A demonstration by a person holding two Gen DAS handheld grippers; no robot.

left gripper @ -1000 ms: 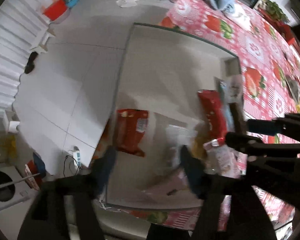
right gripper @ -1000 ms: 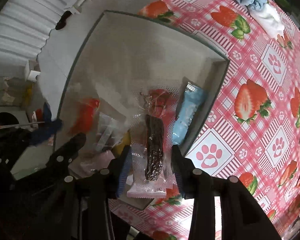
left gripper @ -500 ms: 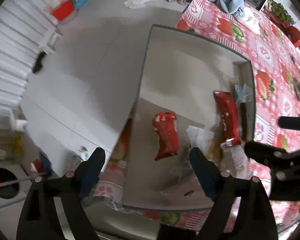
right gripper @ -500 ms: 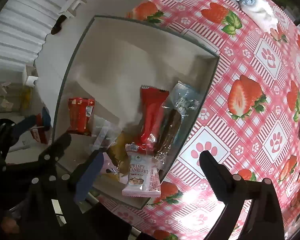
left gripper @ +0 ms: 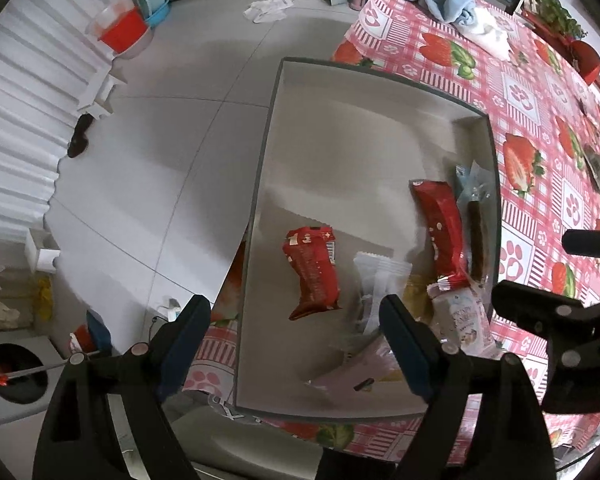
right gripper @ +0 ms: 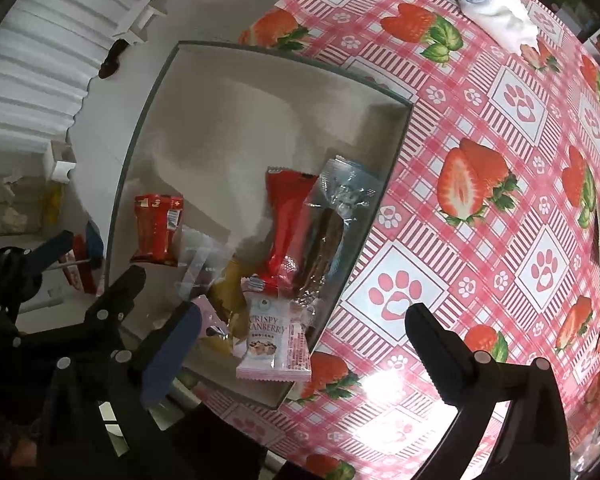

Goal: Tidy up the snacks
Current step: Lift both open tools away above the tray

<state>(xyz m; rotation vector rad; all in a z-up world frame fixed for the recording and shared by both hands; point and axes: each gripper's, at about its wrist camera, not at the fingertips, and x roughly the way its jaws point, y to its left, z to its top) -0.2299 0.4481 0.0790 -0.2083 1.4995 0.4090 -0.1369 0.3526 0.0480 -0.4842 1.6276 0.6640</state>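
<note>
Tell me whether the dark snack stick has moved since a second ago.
Yes. The dark snack stick left the right gripper and now lies in the tray, beside the long red packet.

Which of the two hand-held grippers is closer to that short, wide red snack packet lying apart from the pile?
Left. The left hand-held gripper hovers right above the short red snack packet; the right hand-held gripper hangs over the tray's opposite edge.

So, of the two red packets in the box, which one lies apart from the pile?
The shorter red packet, alone toward the box's floor-side wall. The long red packet lies against the clear-wrapped dark bar.
</note>
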